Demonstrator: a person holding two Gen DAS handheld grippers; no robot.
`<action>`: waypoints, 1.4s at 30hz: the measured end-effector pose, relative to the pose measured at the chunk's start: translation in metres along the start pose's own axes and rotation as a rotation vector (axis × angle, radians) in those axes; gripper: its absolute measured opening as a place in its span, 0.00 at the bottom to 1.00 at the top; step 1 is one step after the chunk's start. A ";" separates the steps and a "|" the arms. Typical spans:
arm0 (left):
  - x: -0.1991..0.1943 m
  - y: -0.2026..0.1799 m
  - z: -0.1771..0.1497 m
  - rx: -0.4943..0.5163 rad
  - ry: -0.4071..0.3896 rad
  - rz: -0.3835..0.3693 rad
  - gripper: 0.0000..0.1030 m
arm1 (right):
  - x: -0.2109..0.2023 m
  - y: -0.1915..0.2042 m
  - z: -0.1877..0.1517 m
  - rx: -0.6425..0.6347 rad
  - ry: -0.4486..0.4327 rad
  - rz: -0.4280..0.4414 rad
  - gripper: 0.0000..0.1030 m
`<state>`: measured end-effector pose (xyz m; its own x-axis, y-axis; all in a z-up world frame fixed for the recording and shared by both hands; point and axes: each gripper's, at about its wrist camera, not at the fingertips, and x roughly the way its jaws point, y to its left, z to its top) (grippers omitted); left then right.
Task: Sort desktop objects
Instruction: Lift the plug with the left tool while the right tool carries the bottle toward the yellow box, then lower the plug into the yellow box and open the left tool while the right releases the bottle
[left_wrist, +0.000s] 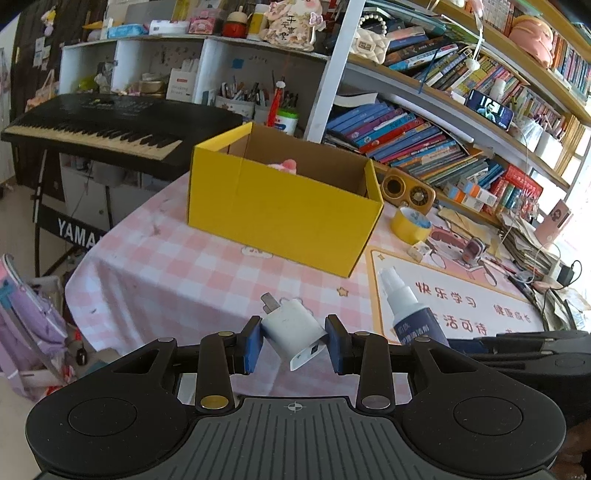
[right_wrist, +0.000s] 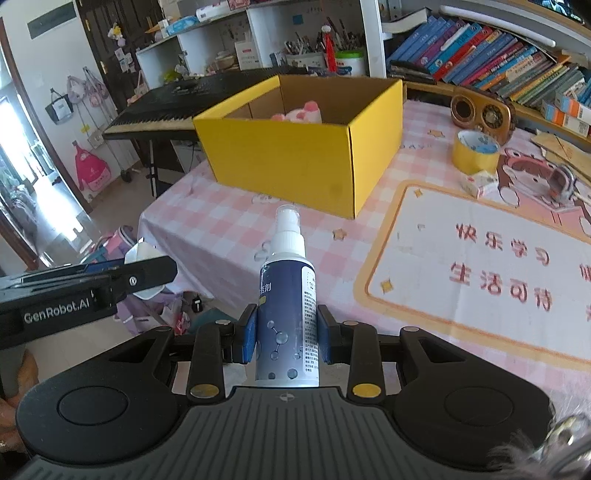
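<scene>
My left gripper (left_wrist: 294, 341) is shut on a white charger plug (left_wrist: 291, 330), held tilted with its metal prongs pointing up and left. My right gripper (right_wrist: 287, 338) is shut on a blue spray bottle (right_wrist: 290, 314) with a white nozzle, held upright. That bottle (left_wrist: 410, 314) also shows at the right of the left wrist view. An open yellow cardboard box (left_wrist: 284, 210) (right_wrist: 295, 155) stands on the pink checked tablecloth ahead of both grippers. A pink soft toy (right_wrist: 299, 113) lies inside it. The left gripper's arm (right_wrist: 85, 291) reaches in from the left of the right wrist view.
A yellow tape roll (right_wrist: 476, 151), a small white box (right_wrist: 480, 184) and a brown retro radio (right_wrist: 484, 112) sit right of the box. A printed desk mat (right_wrist: 480, 273) covers the right side. Behind are a black keyboard (left_wrist: 96, 125) and packed bookshelves (left_wrist: 424, 140). The table's left edge drops to the floor.
</scene>
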<state>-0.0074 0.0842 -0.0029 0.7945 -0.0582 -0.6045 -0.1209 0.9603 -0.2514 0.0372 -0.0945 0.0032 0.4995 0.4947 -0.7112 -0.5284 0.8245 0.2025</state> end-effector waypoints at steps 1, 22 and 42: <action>0.002 0.000 0.003 -0.001 -0.003 0.001 0.34 | 0.002 -0.001 0.004 -0.001 -0.004 0.004 0.29; 0.065 -0.014 0.118 0.044 -0.162 0.028 0.34 | 0.039 -0.048 0.152 -0.082 -0.192 0.059 0.29; 0.178 -0.015 0.174 0.126 -0.082 0.113 0.34 | 0.149 -0.067 0.239 -0.311 -0.076 0.055 0.29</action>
<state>0.2398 0.1066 0.0251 0.8266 0.0692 -0.5585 -0.1406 0.9863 -0.0860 0.3112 -0.0100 0.0444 0.5083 0.5646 -0.6503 -0.7343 0.6787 0.0153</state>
